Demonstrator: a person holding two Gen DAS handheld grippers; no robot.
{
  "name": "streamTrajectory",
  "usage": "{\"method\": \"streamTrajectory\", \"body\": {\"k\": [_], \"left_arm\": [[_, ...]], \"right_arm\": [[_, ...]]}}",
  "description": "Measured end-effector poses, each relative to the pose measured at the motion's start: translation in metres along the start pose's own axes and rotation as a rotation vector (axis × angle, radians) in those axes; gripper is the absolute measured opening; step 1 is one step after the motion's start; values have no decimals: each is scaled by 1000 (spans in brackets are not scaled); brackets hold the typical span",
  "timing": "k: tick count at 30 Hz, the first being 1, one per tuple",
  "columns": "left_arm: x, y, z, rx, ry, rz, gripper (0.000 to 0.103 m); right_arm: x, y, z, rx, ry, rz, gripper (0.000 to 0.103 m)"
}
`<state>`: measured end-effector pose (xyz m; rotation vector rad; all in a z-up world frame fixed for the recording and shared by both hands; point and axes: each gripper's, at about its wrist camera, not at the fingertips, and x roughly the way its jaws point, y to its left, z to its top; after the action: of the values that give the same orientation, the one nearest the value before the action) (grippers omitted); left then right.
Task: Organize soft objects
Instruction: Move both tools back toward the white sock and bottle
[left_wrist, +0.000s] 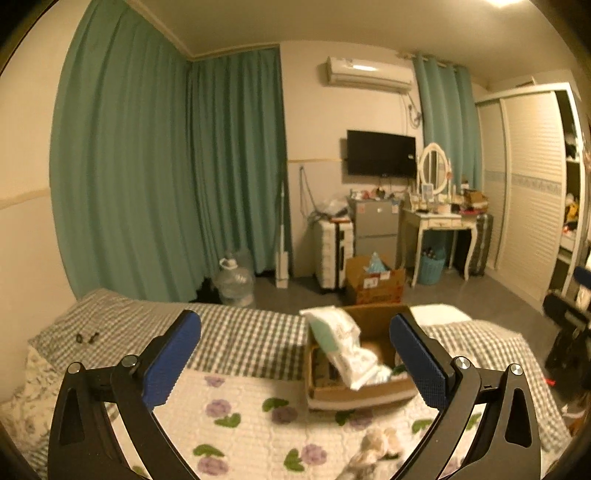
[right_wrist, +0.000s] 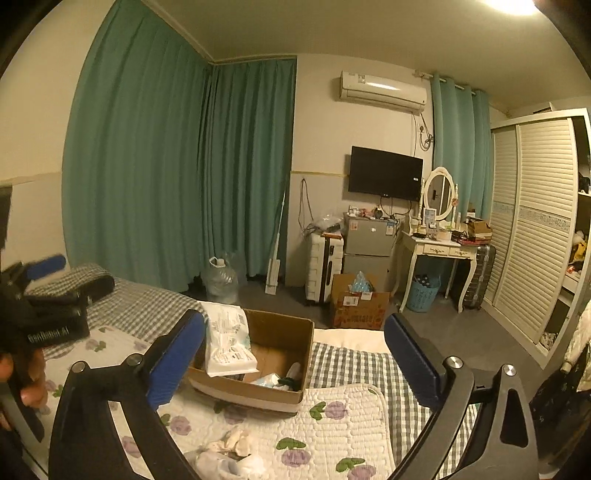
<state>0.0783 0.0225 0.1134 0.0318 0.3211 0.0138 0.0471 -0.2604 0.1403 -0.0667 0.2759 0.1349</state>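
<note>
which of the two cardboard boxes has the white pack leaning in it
The open cardboard box on the bed: the white pack leans against its left wall. The other cardboard box on the floor holds something light blue instead.

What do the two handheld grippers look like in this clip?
Both the left gripper and right gripper have black triangular-cutout linkage arms with silver round pivot bolts and blue textured finger pads. The left gripper's black body carries white lettering, too blurred to read.
</note>
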Motion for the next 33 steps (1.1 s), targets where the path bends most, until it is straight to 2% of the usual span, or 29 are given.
{"method": "streamTrajectory", "body": {"k": [5,9,14,20,25,28,33], "left_arm": [[-10,0,-21,17,-19,-19,103],[1,-4,-41,36,22,-9,103],[17,-6,-64,44,76,-22,103],[30,-3,-90,46,123,-57,103],[48,0,-113,31,199,-63,102],[59,3,-131,27,248,-69,97],[75,9,-161,17,340,-78,97]], "right_arm": [[-13,7,-6,-23,11,8,103],[-9,15,-21,-44,44,19,103],[10,28,-56,-99,118,12,103],[39,35,-98,-79,205,38,103],[56,43,-129,-65,266,70,103],[71,51,-147,-97,326,71,103],[94,66,-181,-110,418,100,103]]}}
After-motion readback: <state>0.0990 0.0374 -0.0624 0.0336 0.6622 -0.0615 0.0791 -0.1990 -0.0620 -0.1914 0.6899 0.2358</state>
